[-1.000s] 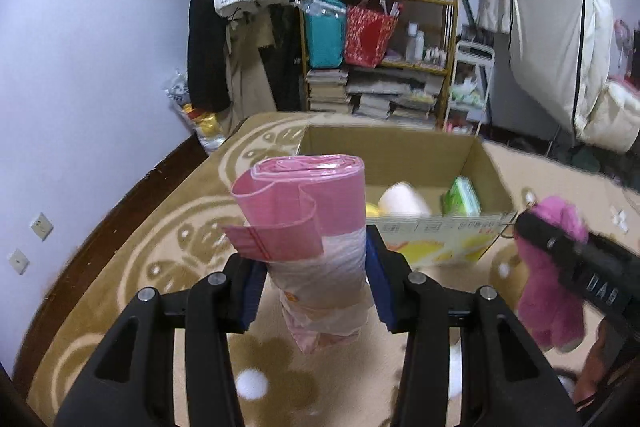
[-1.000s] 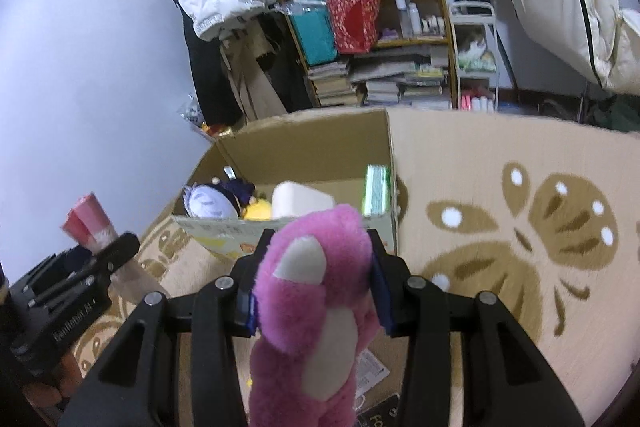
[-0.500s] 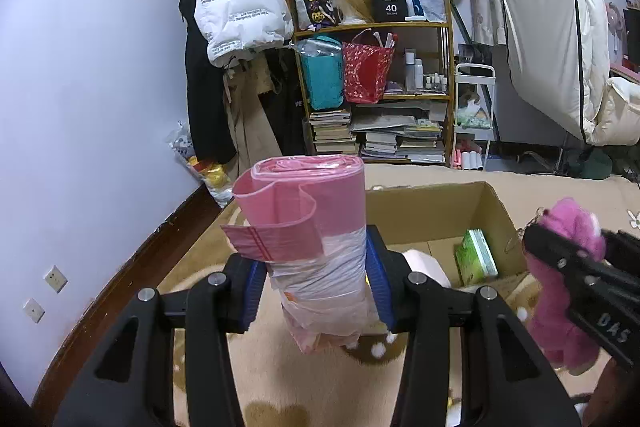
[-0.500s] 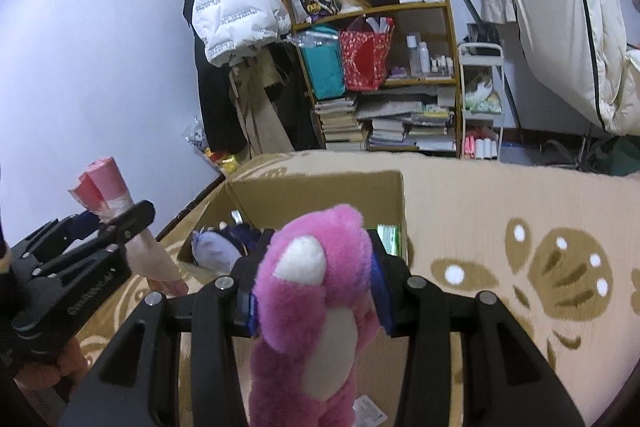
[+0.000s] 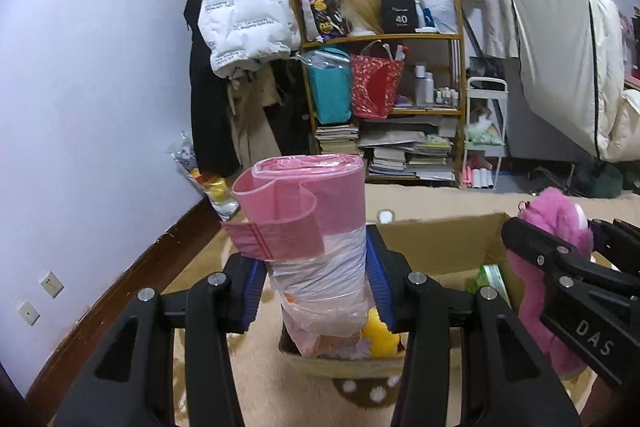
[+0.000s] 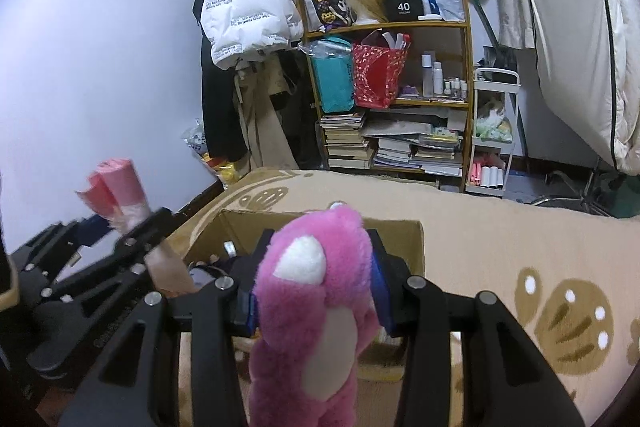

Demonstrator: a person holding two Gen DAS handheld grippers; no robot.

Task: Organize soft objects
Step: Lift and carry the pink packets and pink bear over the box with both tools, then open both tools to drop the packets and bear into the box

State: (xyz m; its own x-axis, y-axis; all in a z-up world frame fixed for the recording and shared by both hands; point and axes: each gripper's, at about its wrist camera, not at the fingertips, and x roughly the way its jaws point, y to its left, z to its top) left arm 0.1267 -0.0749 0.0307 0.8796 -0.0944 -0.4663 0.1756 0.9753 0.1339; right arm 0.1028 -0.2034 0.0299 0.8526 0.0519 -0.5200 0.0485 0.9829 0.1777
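Note:
My left gripper (image 5: 316,279) is shut on a roll of pink plastic bags (image 5: 308,227), held upright above the near left corner of an open cardboard box (image 5: 440,247). My right gripper (image 6: 316,283) is shut on a pink plush bear (image 6: 316,307), held upright over the near edge of the same box (image 6: 400,239). The bear (image 5: 556,239) and right gripper show at the right of the left wrist view. The bag roll (image 6: 120,187) shows at the left of the right wrist view. A yellow soft toy (image 5: 382,339) and a green pack (image 5: 492,279) lie in the box.
The box sits on a beige patterned carpet (image 6: 520,239). A wooden shelf (image 5: 384,95) full of books and bags stands at the back. A white puffer jacket (image 5: 244,11) hangs left of it. A white wall (image 5: 80,87) runs along the left.
Both grippers have risen and tilted up with their loads, so the box has dropped lower in both views. The grips are unchanged.

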